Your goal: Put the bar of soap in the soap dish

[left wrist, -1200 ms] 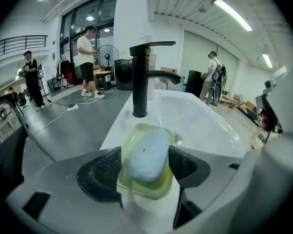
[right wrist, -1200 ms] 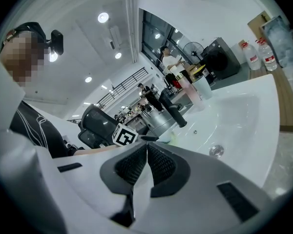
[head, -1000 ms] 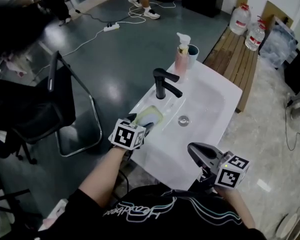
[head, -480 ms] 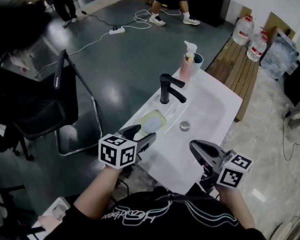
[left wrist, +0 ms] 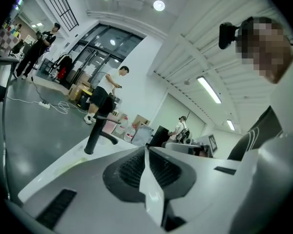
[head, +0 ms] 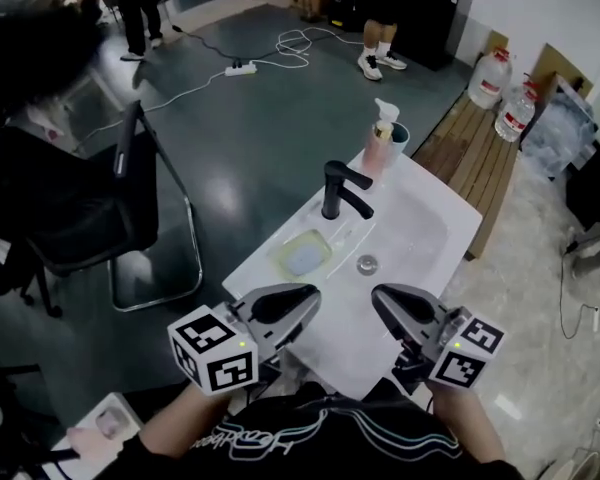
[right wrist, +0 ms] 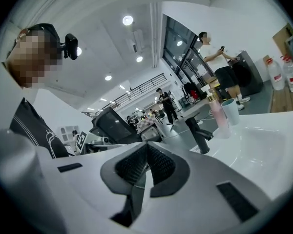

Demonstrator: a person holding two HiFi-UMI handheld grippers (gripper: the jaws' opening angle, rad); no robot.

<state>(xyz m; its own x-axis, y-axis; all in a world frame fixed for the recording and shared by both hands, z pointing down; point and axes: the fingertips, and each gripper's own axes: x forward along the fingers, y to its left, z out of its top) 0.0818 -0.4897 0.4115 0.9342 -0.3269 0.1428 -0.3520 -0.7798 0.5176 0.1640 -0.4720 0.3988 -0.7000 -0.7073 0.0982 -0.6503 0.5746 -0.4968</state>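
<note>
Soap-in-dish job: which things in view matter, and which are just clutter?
Job:
- bar of soap, already lying in the dish
- soap dish

Lying about:
- tap
- pump bottle
- cup
- sink
- chair
- water jugs
- power strip

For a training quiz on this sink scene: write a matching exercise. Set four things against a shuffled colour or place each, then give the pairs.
Things:
1. faucet
2. pump bottle
3. bar of soap
4. drain

Matches:
A. lies in the soap dish
B. pink
C. black
D. at the bottom of the sink basin

Pairs: 1-C, 2-B, 3-A, 4-D
</note>
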